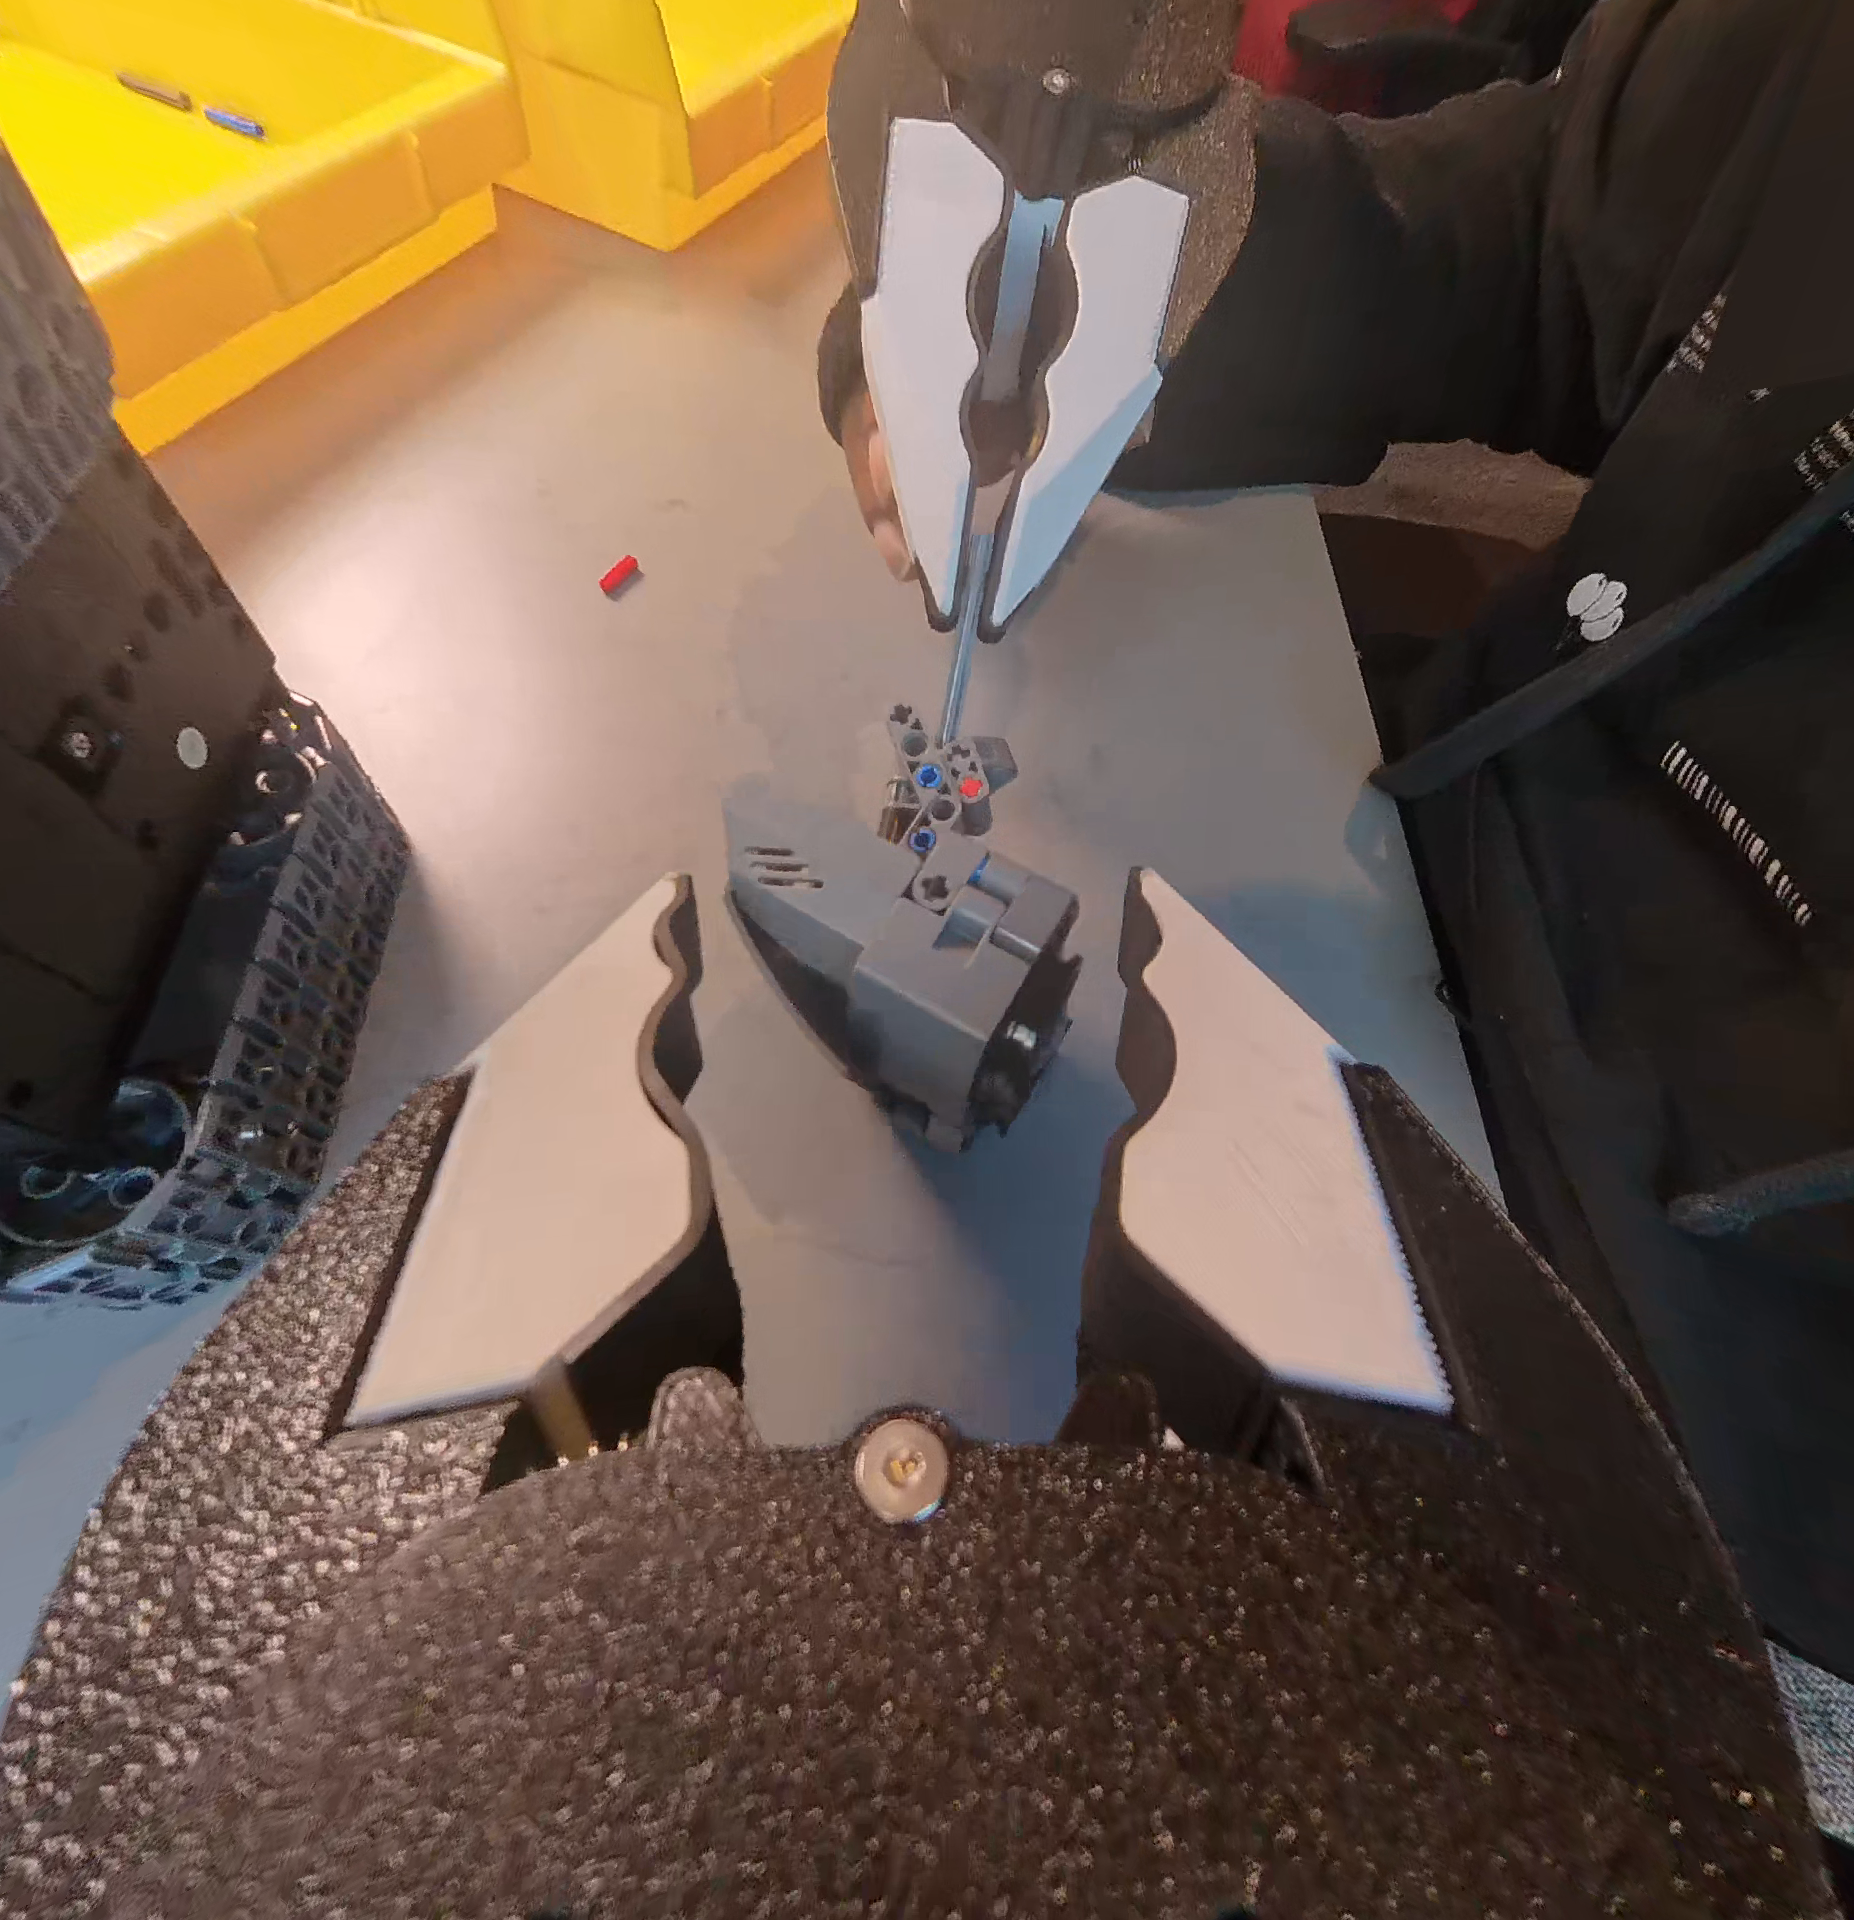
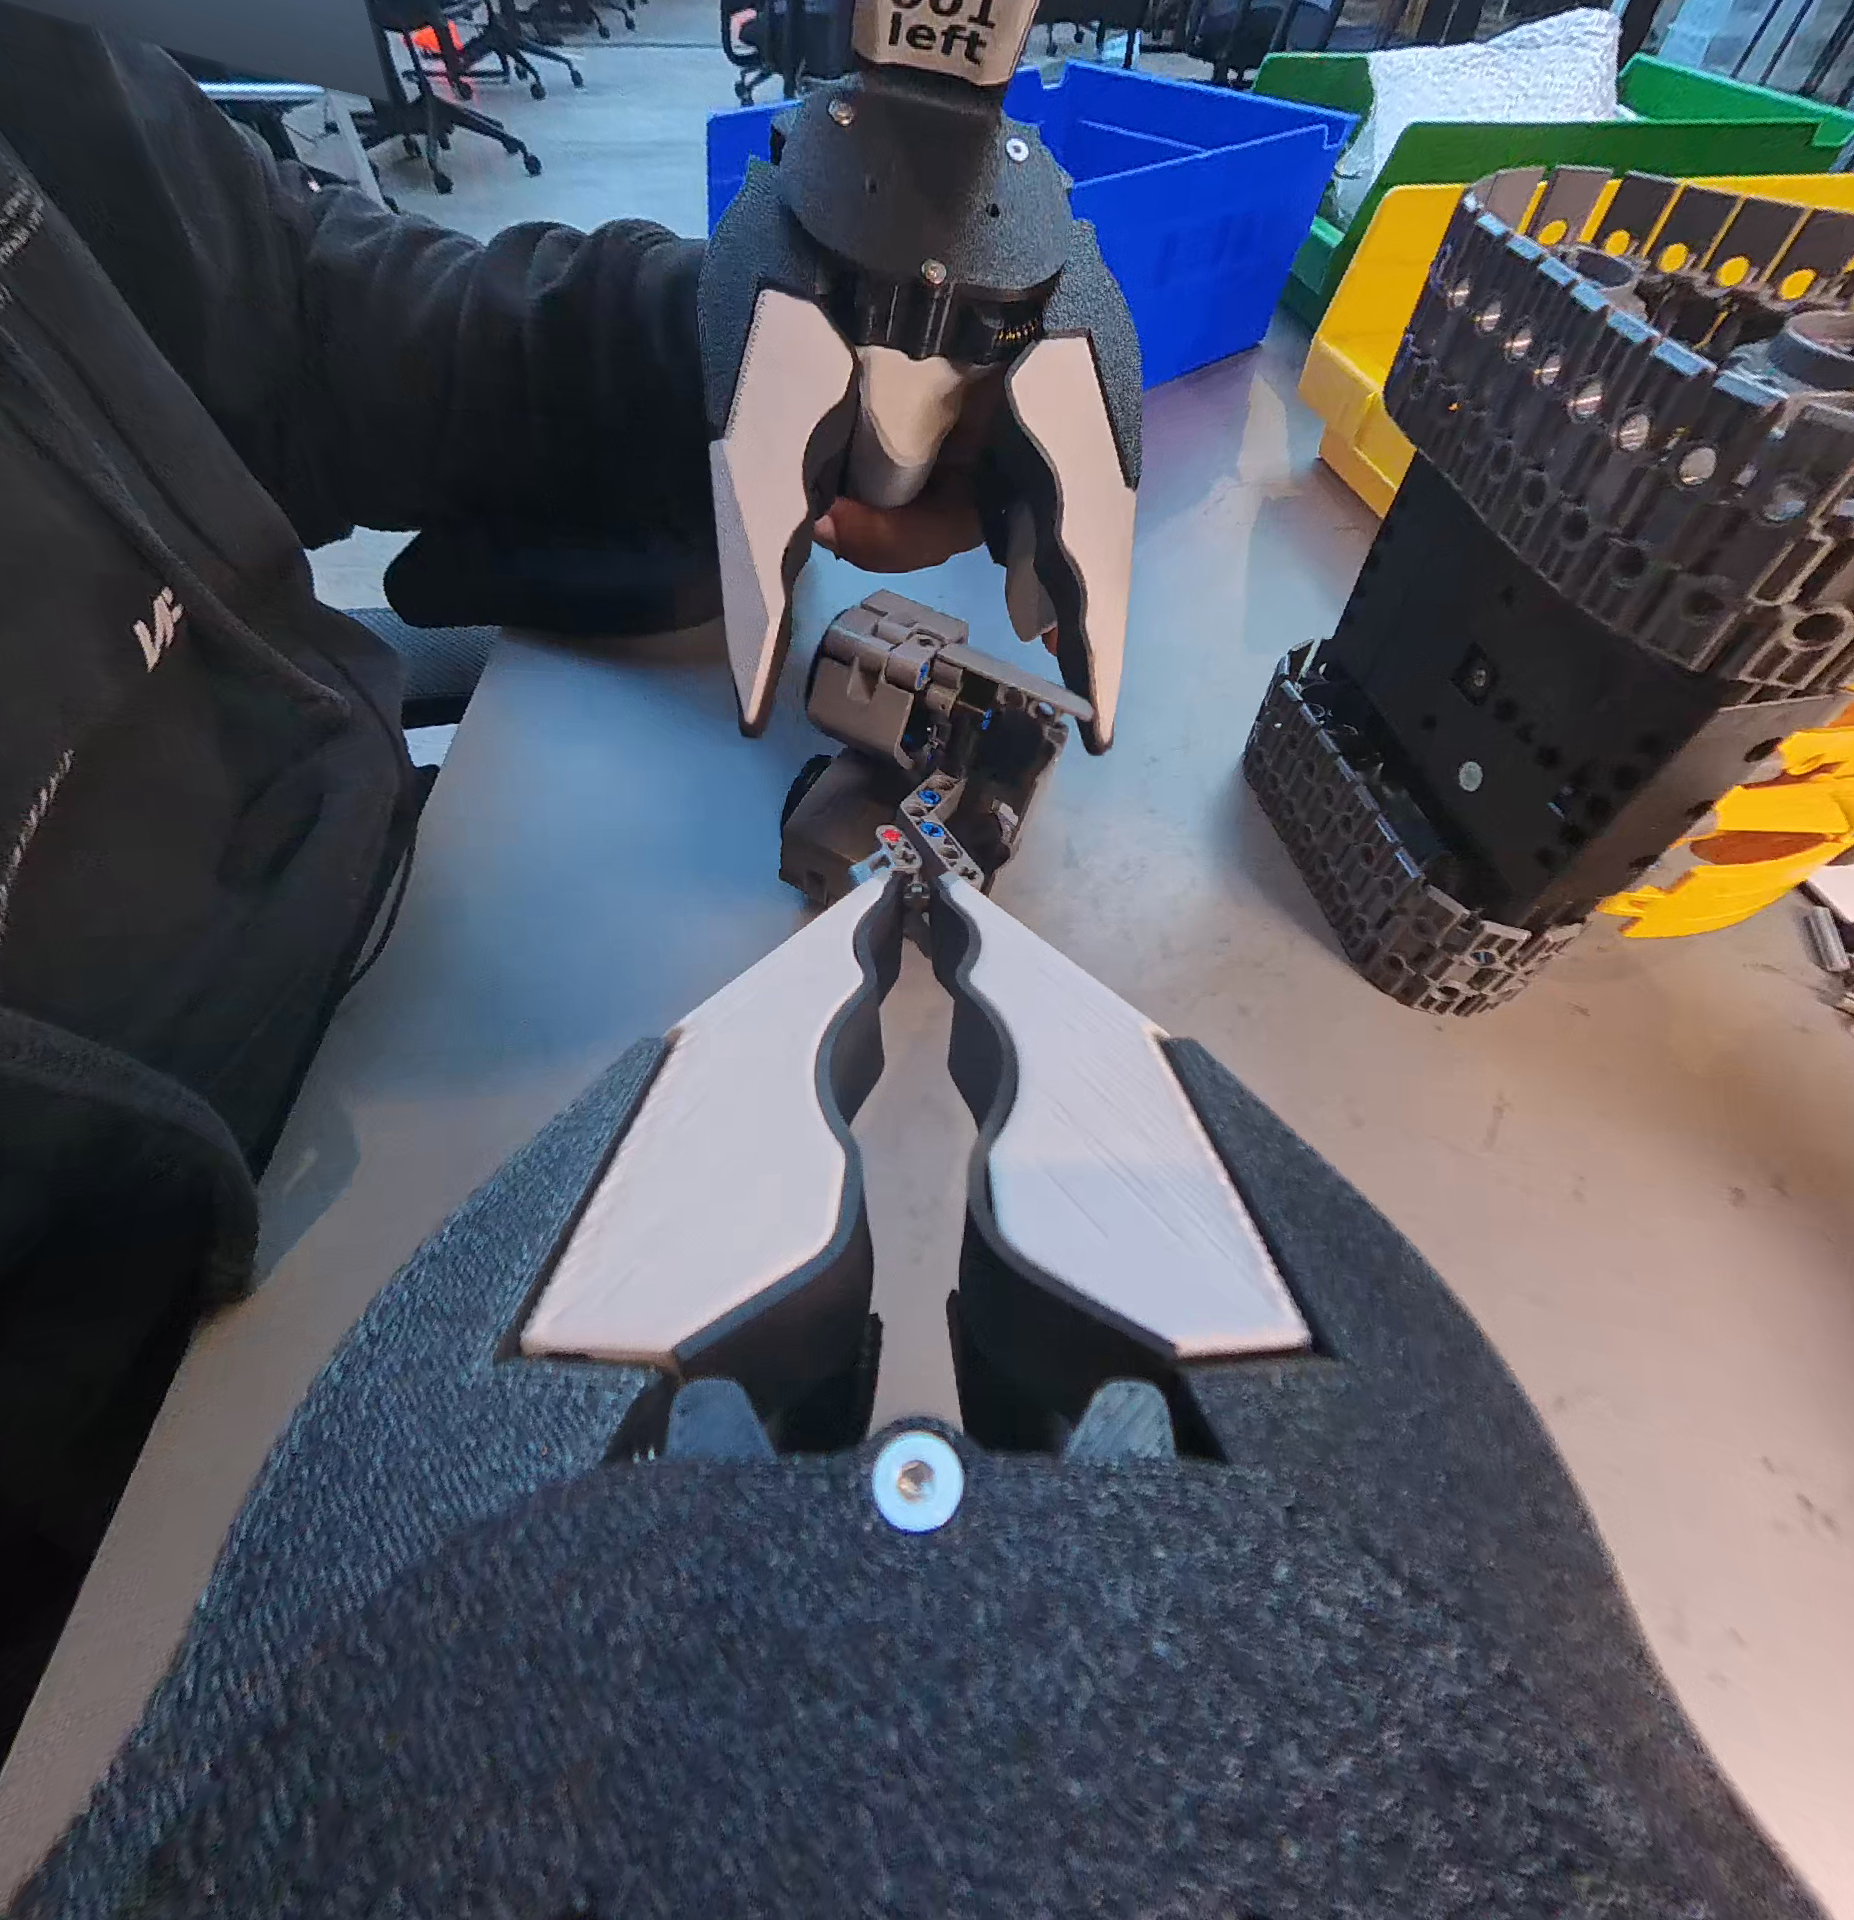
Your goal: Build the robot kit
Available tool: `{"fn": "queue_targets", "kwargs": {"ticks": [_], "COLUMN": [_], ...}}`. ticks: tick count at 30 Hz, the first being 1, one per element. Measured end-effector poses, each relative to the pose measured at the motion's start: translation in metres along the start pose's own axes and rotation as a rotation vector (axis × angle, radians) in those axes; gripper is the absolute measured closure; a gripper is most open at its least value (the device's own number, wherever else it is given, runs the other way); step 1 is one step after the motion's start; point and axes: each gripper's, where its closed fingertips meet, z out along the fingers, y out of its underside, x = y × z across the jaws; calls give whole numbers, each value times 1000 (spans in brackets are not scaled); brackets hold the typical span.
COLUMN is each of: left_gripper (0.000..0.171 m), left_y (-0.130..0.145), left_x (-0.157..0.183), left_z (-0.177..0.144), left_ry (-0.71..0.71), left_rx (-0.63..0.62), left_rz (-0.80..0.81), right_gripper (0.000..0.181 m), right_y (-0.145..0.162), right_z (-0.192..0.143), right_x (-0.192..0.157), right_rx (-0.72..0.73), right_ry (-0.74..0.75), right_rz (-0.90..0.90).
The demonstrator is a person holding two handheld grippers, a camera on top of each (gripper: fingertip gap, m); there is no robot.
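A grey brick assembly [image 1: 902, 977] lies on the grey table [image 1: 487, 499], with a holed beam [image 1: 938, 781] carrying blue and red pins standing up from it. My left gripper [image 1: 907, 883] is open, one finger on each side of the assembly; I cannot tell if it touches. My right gripper [image 1: 968, 627] comes in from the far side and is shut on a thin metal rod [image 1: 959, 681], whose tip meets the holed beam. In the right wrist view my right gripper [image 2: 915, 883] sits at the beam [image 2: 928, 831], with the open left gripper [image 2: 923, 732] over the assembly [image 2: 871, 675].
A big black and grey tracked model [image 2: 1577, 675] stands beside the assembly; it also shows in the left wrist view [image 1: 123, 831]. A small red brick [image 1: 619, 575] lies loose. Yellow bins [image 1: 279, 187], a blue bin [image 2: 1162, 208] and a green bin [image 2: 1525, 135] stand behind. A person's dark sleeves [image 2: 175, 520] are close. Tip to tip, the grippers are about 6 cm apart.
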Motion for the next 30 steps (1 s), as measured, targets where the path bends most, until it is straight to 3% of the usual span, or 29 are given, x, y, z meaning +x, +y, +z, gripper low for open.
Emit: {"fn": "queue_targets", "kwargs": {"ticks": [6,9,13,15,21,30], "left_gripper": [91,108,128,128,154,159], "left_y": [-9,-15,-18,-10,9,6], "left_x": [-2,-4,6,8,8,7], "left_z": [13,13,13,15,21,26], "left_ry": [-93,-170,-119,-60,57,88], "left_rx": [-55,-126,-260,-387,-653,-638], "left_rz": [113,288,408,441,575,552], "right_gripper": [177,177,177,177,177,177], "right_y": [-3,0,3,5,8,-7], "right_z": [-2,0,3,4,6,-6], "right_x": [-3,-5,-9,-11,-17,-15], "right_rx": [8,-4,-22,-35,-52,-1], "right_ry": [-16,-23,-41,-48,-55,-63], "right_rz": [5,2,-6,-17,-40,10]}}
